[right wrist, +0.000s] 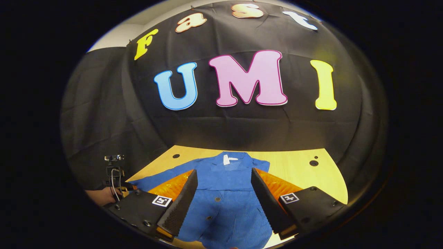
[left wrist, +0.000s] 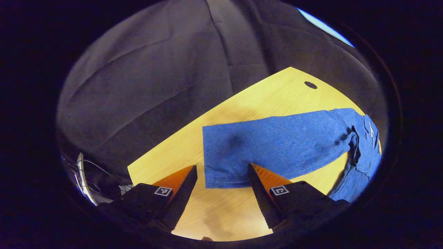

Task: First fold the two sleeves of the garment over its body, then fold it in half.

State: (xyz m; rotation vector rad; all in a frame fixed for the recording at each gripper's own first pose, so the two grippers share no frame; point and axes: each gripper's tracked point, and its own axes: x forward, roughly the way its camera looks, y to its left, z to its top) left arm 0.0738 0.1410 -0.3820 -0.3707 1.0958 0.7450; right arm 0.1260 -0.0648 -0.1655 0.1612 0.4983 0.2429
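One blue button-up shirt [right wrist: 225, 193] lies flat on the yellow table [right wrist: 294, 173], its body ahead of and between the spread right gripper [right wrist: 223, 173] fingers. The left gripper [left wrist: 223, 169], jaws also spread and holding nothing, hovers just before one outstretched sleeve [left wrist: 273, 145].

Ribbed matt cloth garment [left wrist: 277, 141] on smooth wood table [left wrist: 273, 93]

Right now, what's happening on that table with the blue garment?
A person holds a gripper in each hand over a blue garment spread on the yellow table. The left gripper hangs open at the cuff end of a sleeve stretched out flat, unfolded. The right gripper is open over the buttoned front. Neither grips anything; no fold has started.
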